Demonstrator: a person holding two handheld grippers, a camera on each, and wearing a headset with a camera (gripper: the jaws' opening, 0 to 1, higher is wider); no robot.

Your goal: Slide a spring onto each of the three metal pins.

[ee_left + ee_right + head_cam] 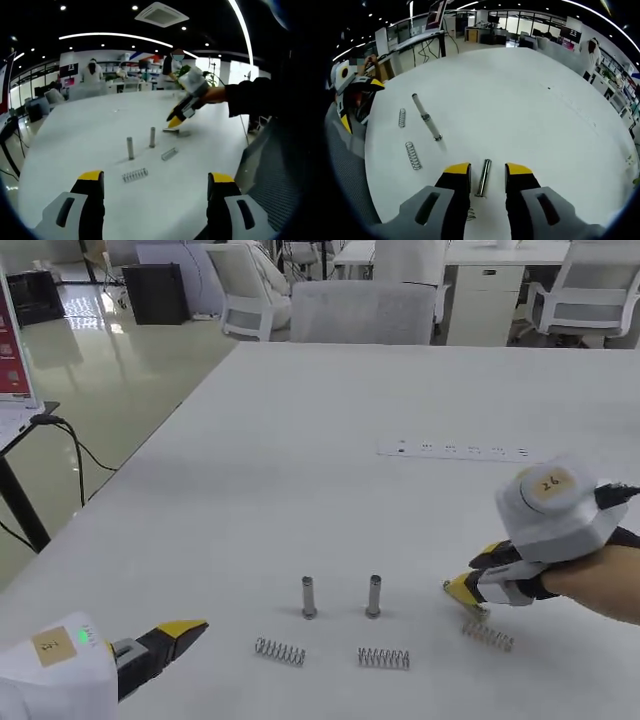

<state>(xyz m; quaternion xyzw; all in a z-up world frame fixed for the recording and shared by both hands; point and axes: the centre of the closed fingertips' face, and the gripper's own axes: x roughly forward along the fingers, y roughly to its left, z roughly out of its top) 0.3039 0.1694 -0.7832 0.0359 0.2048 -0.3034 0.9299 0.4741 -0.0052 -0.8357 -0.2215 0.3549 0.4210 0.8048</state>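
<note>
Two metal pins (308,597) (374,596) stand upright on the white table (300,470). In front of them lie two springs (279,651) (384,658), and a third spring (487,636) lies to the right. My right gripper (462,590) hovers low just above that third spring. In the right gripper view, the right gripper (488,172) is open, with the third pin (483,177) lying loose between its fingertips. My left gripper (183,632) is at the near left, and the left gripper (156,177) is wide open, holding nothing. It points at the pins (130,148) (152,137).
A white power strip (460,450) lies on the table behind the pins. Office chairs (365,312) stand along the far edge. The table's left edge drops to the floor, where a black cable (70,445) runs.
</note>
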